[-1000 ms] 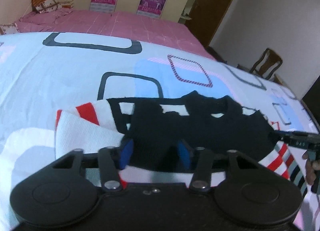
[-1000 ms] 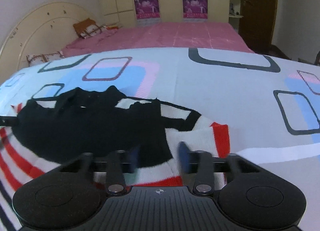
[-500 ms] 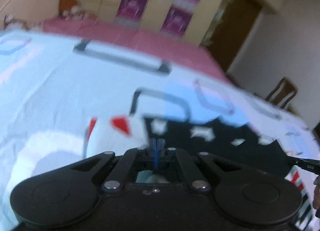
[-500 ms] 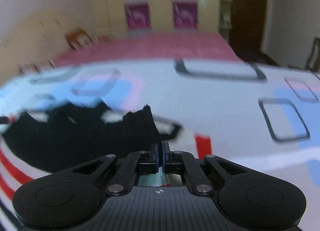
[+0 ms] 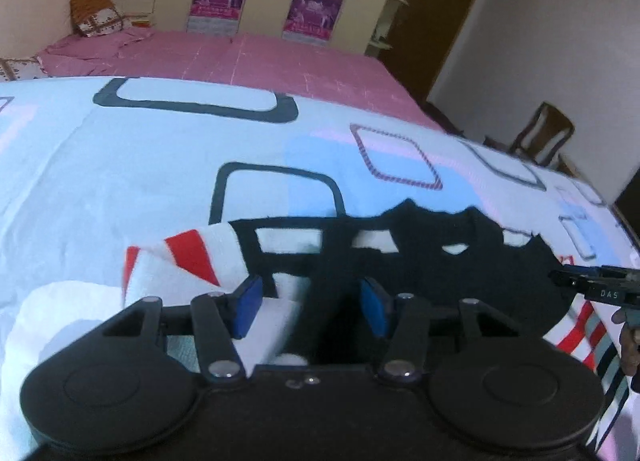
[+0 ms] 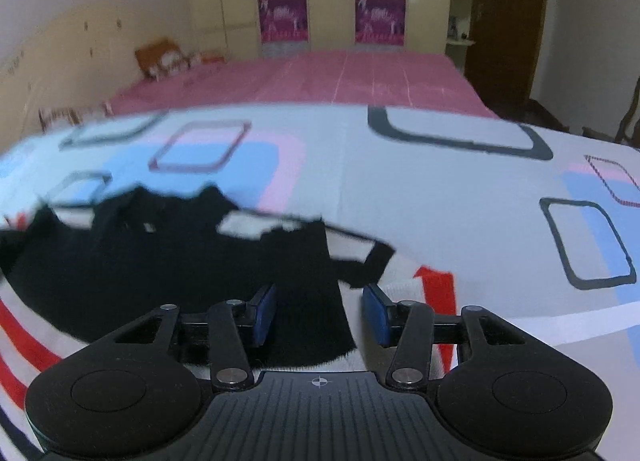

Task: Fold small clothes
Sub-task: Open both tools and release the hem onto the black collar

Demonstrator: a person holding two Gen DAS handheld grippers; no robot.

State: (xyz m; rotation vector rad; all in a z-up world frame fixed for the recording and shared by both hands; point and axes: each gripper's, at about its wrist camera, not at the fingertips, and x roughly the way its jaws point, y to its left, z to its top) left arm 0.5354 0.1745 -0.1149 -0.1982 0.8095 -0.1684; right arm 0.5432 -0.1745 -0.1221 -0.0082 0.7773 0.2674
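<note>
Spread flat on the patterned bedsheet (image 5: 120,165), near the close edge of the bed: a small black, white and red striped sweater (image 5: 420,273), long axis running side to side across both views, dark ragged-edged part lying toward the far side. At its left end, a red-and-white sleeve (image 5: 180,257) already turned inward. Left claw (image 5: 310,303) poised low over that end, blue pads (image 5: 246,301) apart, just opened, cloth lying slack between, nothing pinched. Right claw (image 6: 320,315) mirrored at the opposite end, likewise just opened, gripping nothing. Placement at both ends probably suited to a symmetric fold. Far right of the left view: right claw's tip (image 5: 596,285).
</note>
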